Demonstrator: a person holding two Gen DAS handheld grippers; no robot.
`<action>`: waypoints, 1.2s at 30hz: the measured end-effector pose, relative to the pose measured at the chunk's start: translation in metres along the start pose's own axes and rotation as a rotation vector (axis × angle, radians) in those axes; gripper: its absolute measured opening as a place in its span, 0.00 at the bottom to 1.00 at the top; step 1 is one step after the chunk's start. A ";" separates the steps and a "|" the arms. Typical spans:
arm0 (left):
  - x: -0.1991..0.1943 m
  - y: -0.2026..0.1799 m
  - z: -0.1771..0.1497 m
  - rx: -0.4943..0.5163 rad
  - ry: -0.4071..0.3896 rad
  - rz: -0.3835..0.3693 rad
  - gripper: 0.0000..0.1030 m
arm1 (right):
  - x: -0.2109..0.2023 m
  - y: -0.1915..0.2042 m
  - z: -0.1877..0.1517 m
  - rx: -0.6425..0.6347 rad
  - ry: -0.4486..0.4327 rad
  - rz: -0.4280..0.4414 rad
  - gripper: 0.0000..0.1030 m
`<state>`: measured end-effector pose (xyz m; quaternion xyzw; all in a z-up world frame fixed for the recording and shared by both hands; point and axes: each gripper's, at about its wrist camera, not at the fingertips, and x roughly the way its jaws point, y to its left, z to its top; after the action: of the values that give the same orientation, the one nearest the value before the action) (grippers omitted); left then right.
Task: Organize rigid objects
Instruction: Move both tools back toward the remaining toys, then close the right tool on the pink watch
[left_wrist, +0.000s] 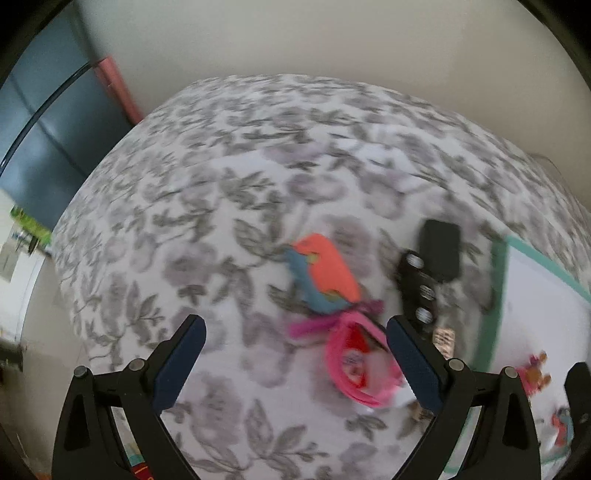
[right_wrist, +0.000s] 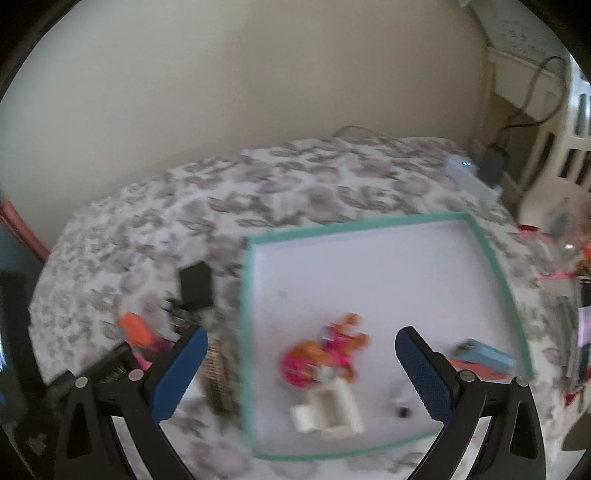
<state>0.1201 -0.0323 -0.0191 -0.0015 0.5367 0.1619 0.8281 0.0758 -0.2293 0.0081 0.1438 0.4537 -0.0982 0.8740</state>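
Currently, left wrist view: my left tongs (left_wrist: 295, 354) gape wide, holding nothing; orange-and-blue toy (left_wrist: 323, 275) lies just ahead on floral cloth (left_wrist: 184, 184), long axis slanting down-right | right wrist view: my right tongs (right_wrist: 301, 363) spread fully, empty, above teal-rimmed tray (right_wrist: 354, 227) holding pink-orange toy (right_wrist: 325, 354); left tongs nearer loose toy.

— How's the light?
— Soft and even, no hard shadows or glare.
— Sharpness?
— Both views smeared, probably motion blur; the floral cloth (left_wrist: 207, 206) bulges, with black vignette corners at ten and two o'clock.
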 end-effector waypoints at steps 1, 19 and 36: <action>0.002 0.005 0.002 -0.017 0.003 0.012 0.95 | 0.002 0.006 0.000 -0.001 0.000 0.026 1.00; 0.045 0.057 0.009 -0.221 0.126 0.159 0.95 | 0.048 0.084 -0.031 -0.269 0.097 0.108 1.00; 0.060 0.077 0.009 -0.275 0.183 0.063 0.95 | 0.071 0.104 -0.046 -0.283 0.152 0.230 0.84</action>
<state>0.1300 0.0584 -0.0555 -0.1130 0.5825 0.2588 0.7622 0.1122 -0.1191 -0.0588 0.0773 0.5083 0.0782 0.8541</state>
